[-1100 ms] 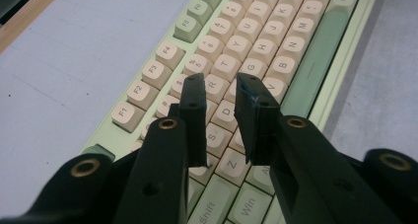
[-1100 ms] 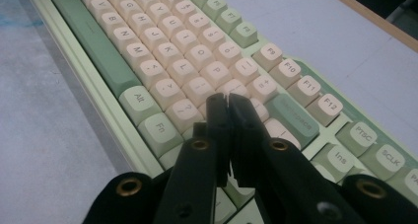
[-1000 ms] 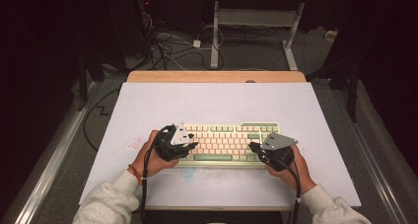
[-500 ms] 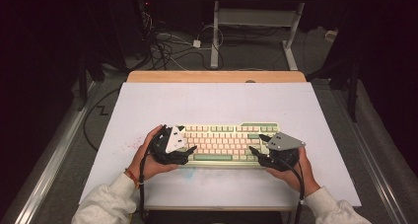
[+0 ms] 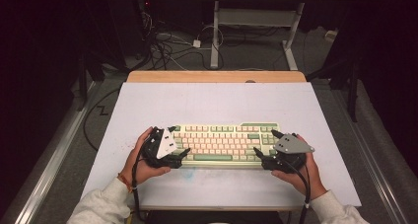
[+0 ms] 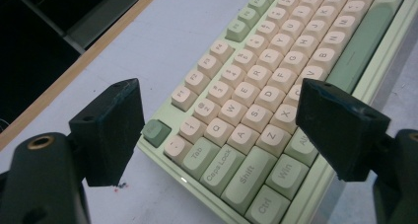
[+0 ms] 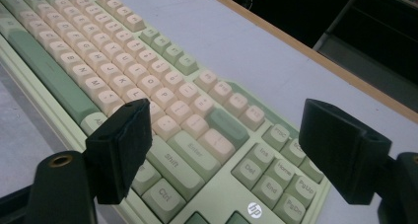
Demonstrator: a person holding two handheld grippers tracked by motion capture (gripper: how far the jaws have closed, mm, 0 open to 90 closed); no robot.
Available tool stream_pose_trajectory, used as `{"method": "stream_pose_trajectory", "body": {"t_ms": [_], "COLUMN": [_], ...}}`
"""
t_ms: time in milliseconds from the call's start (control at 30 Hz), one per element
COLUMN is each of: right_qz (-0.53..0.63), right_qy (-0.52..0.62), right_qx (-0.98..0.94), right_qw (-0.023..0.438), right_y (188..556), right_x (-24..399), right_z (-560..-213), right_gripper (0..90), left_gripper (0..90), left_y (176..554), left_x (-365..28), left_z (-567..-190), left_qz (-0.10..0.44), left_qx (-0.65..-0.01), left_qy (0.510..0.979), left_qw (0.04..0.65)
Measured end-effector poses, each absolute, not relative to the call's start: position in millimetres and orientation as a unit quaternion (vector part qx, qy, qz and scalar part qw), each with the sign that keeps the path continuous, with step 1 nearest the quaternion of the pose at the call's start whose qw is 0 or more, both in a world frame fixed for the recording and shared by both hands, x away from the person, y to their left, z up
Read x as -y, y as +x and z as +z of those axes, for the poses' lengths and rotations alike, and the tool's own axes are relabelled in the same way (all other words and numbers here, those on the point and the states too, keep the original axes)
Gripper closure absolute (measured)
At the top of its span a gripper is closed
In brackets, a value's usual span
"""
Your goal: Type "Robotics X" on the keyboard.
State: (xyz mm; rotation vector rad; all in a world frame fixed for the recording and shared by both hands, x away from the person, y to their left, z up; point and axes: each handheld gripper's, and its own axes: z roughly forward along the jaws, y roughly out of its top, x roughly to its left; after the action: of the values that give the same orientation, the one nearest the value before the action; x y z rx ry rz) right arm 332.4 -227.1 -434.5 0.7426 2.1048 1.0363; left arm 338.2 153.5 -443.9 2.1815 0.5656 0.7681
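A pale green keyboard (image 5: 222,142) with cream and green keys lies flat on the white mat (image 5: 217,103), near the front edge. My left gripper (image 5: 178,141) is at its left end, open. In the left gripper view the left gripper (image 6: 219,120) has one jaw beyond the back-left corner and the other over the front edge by the keyboard (image 6: 256,86). My right gripper (image 5: 265,142) is at the right end, open. In the right gripper view the right gripper (image 7: 224,135) spans the Enter and Shift area of the keyboard (image 7: 98,51). Neither holds anything.
The mat covers a wooden table whose edge (image 5: 217,77) shows at the back. Beyond it are cables (image 5: 172,51) on the floor and a white desk frame (image 5: 256,21). A metal rail (image 5: 54,155) runs along the left. Bare mat lies behind the keyboard.
Both hands have slid slightly outward along the keyboard, the left gripper leftward and the right gripper rightward, toward its ends. The keyboard has stayed in place.
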Motion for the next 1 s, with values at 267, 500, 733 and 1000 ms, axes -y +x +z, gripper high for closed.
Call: {"method": "stream_pose_trajectory", "body": {"t_ms": [267, 500, 733, 1000], "right_qz": [0.394, 0.389, 0.382, 0.376], "right_qy": [0.293, 0.304, 0.315, 0.332], "right_qx": [-0.800, -0.794, -0.789, -0.785], "right_qw": [0.344, 0.355, 0.363, 0.365], "right_y": [325.7, 320.3, 315.6, 307.9], "right_x": [235.4, 245.9, 256.9, 269.7], "right_z": [-435.0, -436.1, -439.0, -448.5], "right_gripper": [20.6, 20.7, 20.7, 20.8], "left_gripper": [17.5, 17.5, 17.4, 16.5], "left_y": [332.8, 327.1, 321.5, 316.2], "left_x": [-164.8, -177.9, -188.1, -197.9], "left_z": [-446.9, -449.3, -457.9, -467.3], "left_qz": [0.307, 0.313, 0.315, 0.305], "left_qx": [-0.231, -0.244, -0.254, -0.259], "left_qy": [0.848, 0.843, 0.845, 0.853], "left_qw": [0.365, 0.362, 0.350, 0.335]}}
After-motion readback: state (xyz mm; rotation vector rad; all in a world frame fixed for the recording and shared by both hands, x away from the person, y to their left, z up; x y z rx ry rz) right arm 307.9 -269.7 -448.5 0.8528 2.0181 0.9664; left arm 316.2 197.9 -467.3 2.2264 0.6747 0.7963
